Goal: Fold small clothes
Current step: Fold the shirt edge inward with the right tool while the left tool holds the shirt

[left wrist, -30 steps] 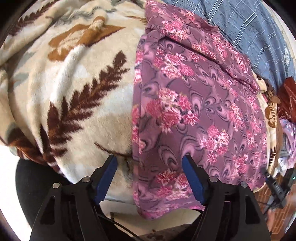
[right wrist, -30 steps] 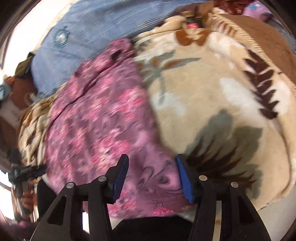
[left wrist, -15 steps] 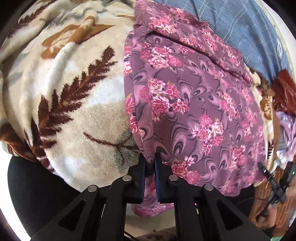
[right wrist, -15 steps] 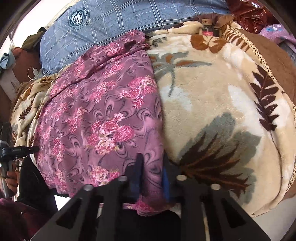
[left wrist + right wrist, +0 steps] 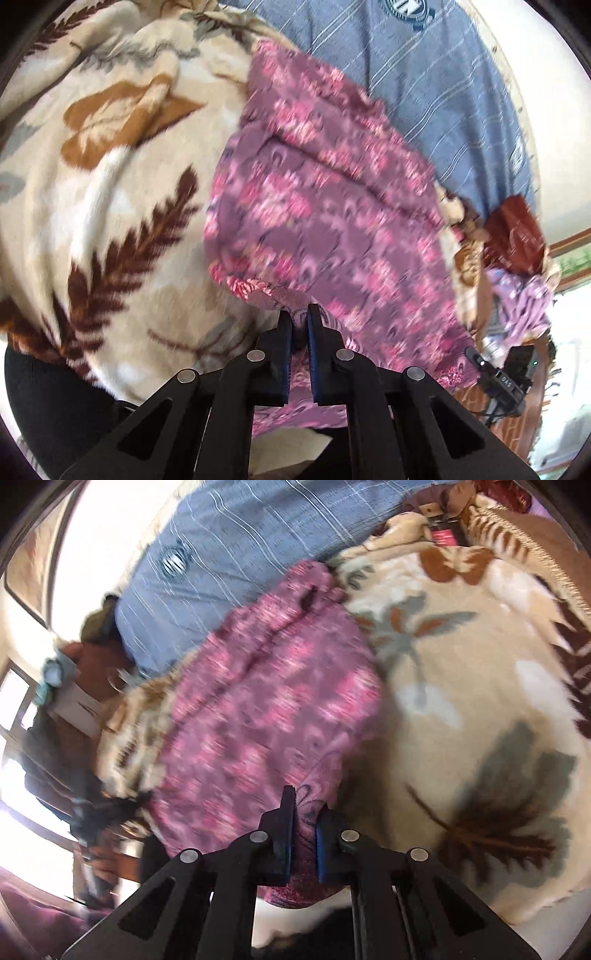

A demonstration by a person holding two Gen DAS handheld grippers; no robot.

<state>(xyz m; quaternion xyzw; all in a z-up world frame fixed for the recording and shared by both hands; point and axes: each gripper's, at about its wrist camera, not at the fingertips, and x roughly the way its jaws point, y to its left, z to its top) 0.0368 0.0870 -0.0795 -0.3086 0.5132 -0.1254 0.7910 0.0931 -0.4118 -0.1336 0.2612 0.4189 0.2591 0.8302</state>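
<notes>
A purple garment with pink flowers [image 5: 332, 206] [image 5: 266, 709] lies on a cream blanket printed with brown leaves [image 5: 110, 206] [image 5: 480, 701]. My left gripper [image 5: 299, 317] is shut on the garment's near left corner, and that hem is lifted and curled over. In the right wrist view my right gripper [image 5: 306, 814] is shut on the near right corner, with the cloth bunched between its blue pads. Both views are blurred by motion. The far end of the garment rests against a blue checked pillow [image 5: 424, 81] [image 5: 236, 542].
A dark red bag [image 5: 517, 236] and more purple cloth [image 5: 517, 302] lie at the bed's right side in the left wrist view. The other gripper's black body [image 5: 509, 380] shows at that view's right edge. Bright windows [image 5: 22, 709] stand left in the right wrist view.
Both grippers were open around the garment's near hem, then shut on its corners. They have since risen, lifting the near edge off the blanket.
</notes>
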